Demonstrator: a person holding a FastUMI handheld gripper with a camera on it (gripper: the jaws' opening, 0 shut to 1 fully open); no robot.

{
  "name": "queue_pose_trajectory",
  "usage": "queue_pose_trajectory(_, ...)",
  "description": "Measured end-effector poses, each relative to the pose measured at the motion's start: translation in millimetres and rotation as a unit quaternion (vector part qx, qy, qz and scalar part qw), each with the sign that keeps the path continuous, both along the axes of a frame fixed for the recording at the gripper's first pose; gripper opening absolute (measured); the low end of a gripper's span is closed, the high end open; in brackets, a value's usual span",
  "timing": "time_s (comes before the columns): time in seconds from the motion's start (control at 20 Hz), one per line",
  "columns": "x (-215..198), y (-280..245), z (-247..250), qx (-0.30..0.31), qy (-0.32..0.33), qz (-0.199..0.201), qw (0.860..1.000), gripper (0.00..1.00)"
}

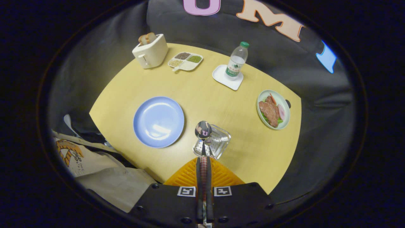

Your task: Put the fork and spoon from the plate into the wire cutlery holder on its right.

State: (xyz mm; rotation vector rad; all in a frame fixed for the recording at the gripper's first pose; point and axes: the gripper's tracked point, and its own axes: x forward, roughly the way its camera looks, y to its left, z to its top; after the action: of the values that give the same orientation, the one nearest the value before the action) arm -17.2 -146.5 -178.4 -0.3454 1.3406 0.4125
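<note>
Gripper view: the gripper was seen with its two fingers pressed together on the patterned handle of a spoon, whose bowl stood up just ahead of the fingertips and above the wire cutlery holder. The holder sat on the yellow table, just to the right of the blue plate, which was seen bare; no fork could be made out on it, and whether it already lay in the holder could not be told. The spoon appeared to be held bowl-up over the holder's near rim rather than its middle. If released there, the handle could be caught on the rim and the spoon tipped out onto the table, or the light holder could be knocked over by a descending push.
</note>
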Motion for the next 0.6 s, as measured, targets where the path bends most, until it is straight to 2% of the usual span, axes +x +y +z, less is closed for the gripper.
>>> queue_pose_trajectory(0.3, 2.3, -22.3, -29.4, -0.026, 0.045, 0.028, 0.998, 0.07)
queue_pose_trajectory(0.6, 8.1, -18.7, -62.3, -0.033, 0.090, 0.050, 0.994, 0.07)
